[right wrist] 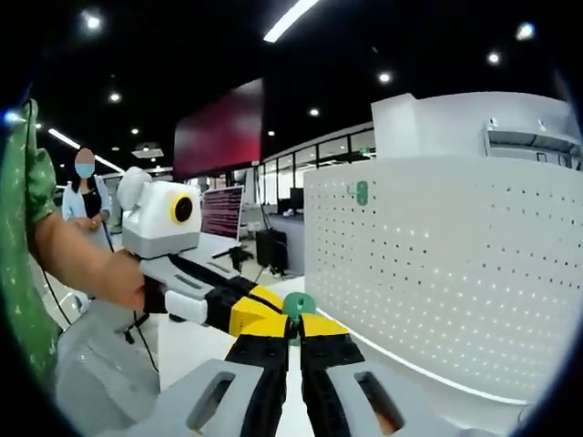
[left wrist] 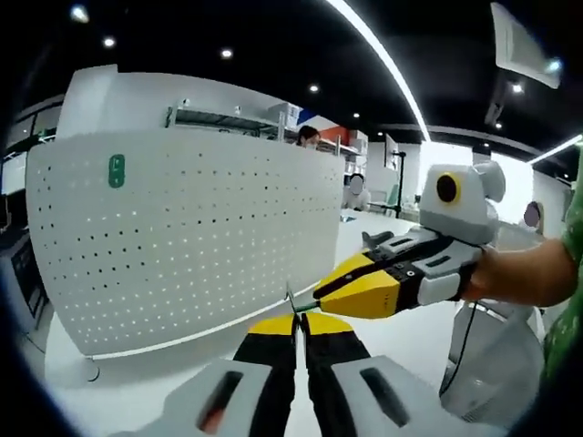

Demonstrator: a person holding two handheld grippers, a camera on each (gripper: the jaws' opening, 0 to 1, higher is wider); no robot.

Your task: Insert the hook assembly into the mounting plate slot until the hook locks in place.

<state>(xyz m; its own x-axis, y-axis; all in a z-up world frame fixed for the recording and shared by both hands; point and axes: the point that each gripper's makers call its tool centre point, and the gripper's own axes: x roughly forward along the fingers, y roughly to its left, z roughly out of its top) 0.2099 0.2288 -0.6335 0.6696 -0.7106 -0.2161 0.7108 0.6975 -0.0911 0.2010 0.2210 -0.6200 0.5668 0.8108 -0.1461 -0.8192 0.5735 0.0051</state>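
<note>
A white perforated mounting plate [left wrist: 182, 237] stands upright across the left gripper view and takes up the right half [right wrist: 455, 273] of the right gripper view. A small green piece [left wrist: 116, 170] sits in its upper corner [right wrist: 362, 192]. The hook assembly shows as a thin metal tip [left wrist: 290, 300] and as a round green head [right wrist: 299, 305]. My left gripper [left wrist: 299, 320] is shut on it, a short way in front of the plate. My right gripper [right wrist: 299, 325] is shut on the same piece. The two grippers meet tip to tip: the right one [left wrist: 321, 296] comes in from the right, the left one [right wrist: 278, 314] from the left.
The plate stands on a white table [left wrist: 137, 391]. A hand and a green sleeve [left wrist: 574, 246] hold the right gripper, and a bare arm [right wrist: 82, 264] holds the left one. A person [right wrist: 84, 196] stands behind, with desks and screens beyond.
</note>
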